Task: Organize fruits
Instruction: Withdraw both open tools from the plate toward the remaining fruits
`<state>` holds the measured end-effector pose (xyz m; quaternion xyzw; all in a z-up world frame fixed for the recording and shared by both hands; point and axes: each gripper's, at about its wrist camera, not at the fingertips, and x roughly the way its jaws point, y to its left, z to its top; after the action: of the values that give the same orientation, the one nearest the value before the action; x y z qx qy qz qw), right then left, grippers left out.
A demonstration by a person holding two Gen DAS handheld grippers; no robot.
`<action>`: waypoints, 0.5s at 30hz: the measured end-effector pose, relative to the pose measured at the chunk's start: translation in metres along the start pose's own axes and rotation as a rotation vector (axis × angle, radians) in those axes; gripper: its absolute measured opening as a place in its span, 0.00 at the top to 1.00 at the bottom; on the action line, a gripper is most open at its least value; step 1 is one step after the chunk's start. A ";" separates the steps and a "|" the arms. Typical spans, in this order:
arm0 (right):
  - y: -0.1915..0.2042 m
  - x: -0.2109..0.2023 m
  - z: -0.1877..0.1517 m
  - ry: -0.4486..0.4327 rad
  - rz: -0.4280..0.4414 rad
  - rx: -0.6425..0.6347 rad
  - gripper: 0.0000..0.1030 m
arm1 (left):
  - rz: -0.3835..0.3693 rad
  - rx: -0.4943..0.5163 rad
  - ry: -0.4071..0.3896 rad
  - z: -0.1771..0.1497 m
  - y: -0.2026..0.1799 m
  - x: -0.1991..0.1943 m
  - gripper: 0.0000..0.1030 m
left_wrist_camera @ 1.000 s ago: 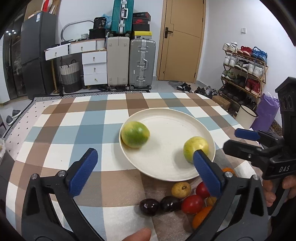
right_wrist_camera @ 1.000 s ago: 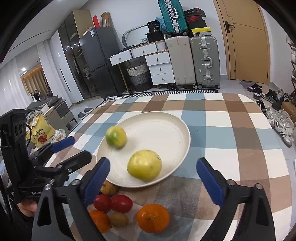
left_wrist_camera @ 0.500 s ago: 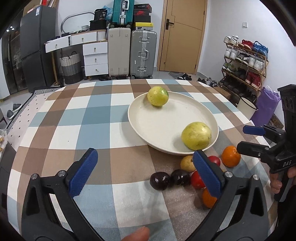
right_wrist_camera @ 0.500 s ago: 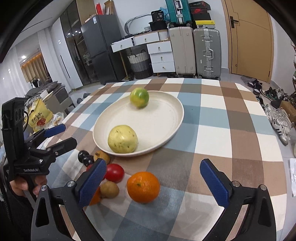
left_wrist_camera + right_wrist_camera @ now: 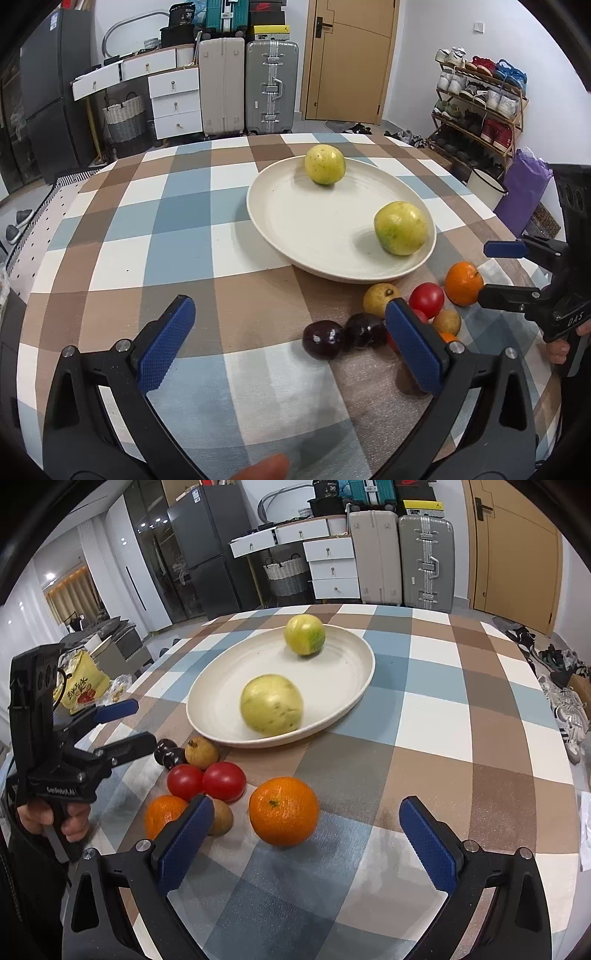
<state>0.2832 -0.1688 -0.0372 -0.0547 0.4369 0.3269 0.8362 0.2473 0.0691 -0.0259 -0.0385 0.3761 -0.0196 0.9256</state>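
Note:
A cream plate [image 5: 295, 221] [image 5: 343, 672] on the checked tablecloth holds two yellow-green fruits, one at its far rim [image 5: 324, 164] [image 5: 304, 634] and one near its front rim [image 5: 400, 228] [image 5: 271, 705]. In front of the plate lies a cluster: a large orange [image 5: 283, 810] [image 5: 463, 283], two red tomatoes [image 5: 224, 781], two dark plums [image 5: 322, 339], a small yellow fruit [image 5: 381, 298], a kiwi [image 5: 221, 816] and a smaller orange [image 5: 164, 814]. My left gripper [image 5: 291, 350] is open and empty, left of the cluster. My right gripper [image 5: 306, 842] is open and empty, with the large orange just ahead between its fingers.
Each gripper shows in the other's view: the right [image 5: 524, 273], the left [image 5: 85, 738]. Suitcases [image 5: 271, 86], white drawers [image 5: 173, 99] and a door stand behind the table. A shoe rack [image 5: 476, 107] is at the right. A yellow bag [image 5: 79, 688] lies off the table's left.
Both grippers have pulled back from the plate toward the near edge of the table, so the fruit cluster is now in full view. The far fruit has rolled across the plate to its far rim.

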 end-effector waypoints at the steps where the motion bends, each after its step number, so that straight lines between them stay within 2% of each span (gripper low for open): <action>1: -0.001 -0.001 -0.001 0.000 0.002 0.001 0.00 | 0.004 -0.007 0.003 0.001 0.003 0.000 0.01; 9: -0.001 0.003 -0.002 0.026 0.005 -0.007 0.01 | -0.003 -0.025 0.054 -0.003 0.020 0.005 0.14; 15: 0.001 0.007 -0.003 0.042 0.007 -0.017 0.01 | -0.026 -0.003 0.088 -0.006 0.018 0.008 0.14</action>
<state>0.2831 -0.1656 -0.0440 -0.0672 0.4519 0.3325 0.8251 0.2493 0.0859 -0.0373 -0.0437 0.4160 -0.0326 0.9077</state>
